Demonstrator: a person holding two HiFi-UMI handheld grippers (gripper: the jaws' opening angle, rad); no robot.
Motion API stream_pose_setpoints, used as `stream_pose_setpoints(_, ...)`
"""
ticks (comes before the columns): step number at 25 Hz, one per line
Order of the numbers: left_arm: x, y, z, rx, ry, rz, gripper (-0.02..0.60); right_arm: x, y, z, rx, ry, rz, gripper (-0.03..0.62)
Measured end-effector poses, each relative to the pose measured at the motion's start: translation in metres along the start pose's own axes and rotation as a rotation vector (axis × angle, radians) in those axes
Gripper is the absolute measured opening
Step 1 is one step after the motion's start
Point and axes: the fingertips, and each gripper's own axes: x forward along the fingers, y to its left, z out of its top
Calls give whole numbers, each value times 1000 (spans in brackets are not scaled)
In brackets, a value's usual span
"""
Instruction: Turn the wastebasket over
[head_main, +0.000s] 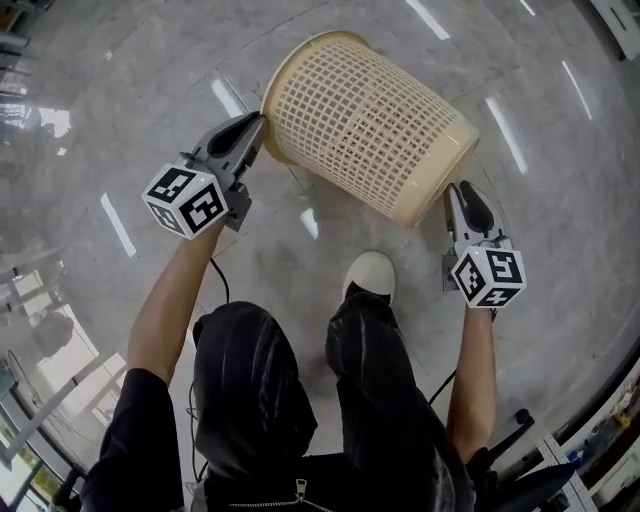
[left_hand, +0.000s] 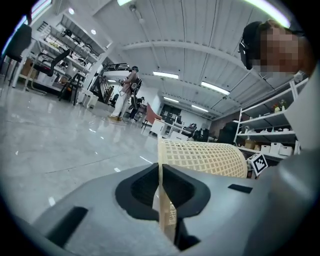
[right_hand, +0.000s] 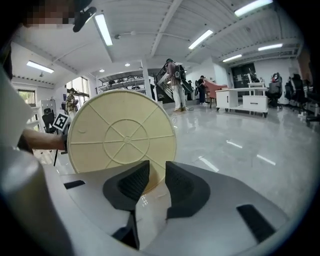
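The left gripper (head_main: 256, 128) is clamped on the rim of the cream mesh wastebasket (head_main: 372, 122), which is tipped sideways, mouth far left. The right gripper (head_main: 453, 193), jaws narrowly apart, seems barely to touch its base (right_hand: 121, 136).

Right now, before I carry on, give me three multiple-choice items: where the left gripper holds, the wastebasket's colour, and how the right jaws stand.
1. The left gripper holds the wastebasket by: A a handle; B its rim; C nothing.
2. The wastebasket is: A blue; B black; C cream.
3. The right gripper's jaws stand: A apart; B fully shut; C clamped on a cloth.
Key: B, the rim sits between its shut jaws; C, cream lattice throughout; A, a gap shows, the base beyond.
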Motion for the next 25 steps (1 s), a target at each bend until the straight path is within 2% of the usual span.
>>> stream_pose_setpoints(5,-1,-1,2,19,-4,21,23,3,3,-11,8,24,52,106)
stream_pose_setpoints(7,-1,-4,3,31,-4,13,23,-9,-2,-7,26,10,45,106)
stream_pose_setpoints(11,0,-9,6,83,0,-12,23,-44,-25,32,64,-104,-34,106)
stream_pose_setpoints(13,0,-18,4,120,10,-24,23,-55,-23,68,24,-161,-27,106)
stream_pose_setpoints(15,0,-32,3,166,23,-46,23,-56,0,104,-55,-188,35,106)
stream_pose_setpoints(18,2,-50,0,234,46,-91,25,-40,58,143,-204,-172,197,106)
stream_pose_setpoints(22,2,-69,-10,313,92,-166,26,0,125,148,-527,-8,405,109)
stream_pose_setpoints(25,3,-78,-14,334,118,-238,30,28,147,142,-706,94,502,134)
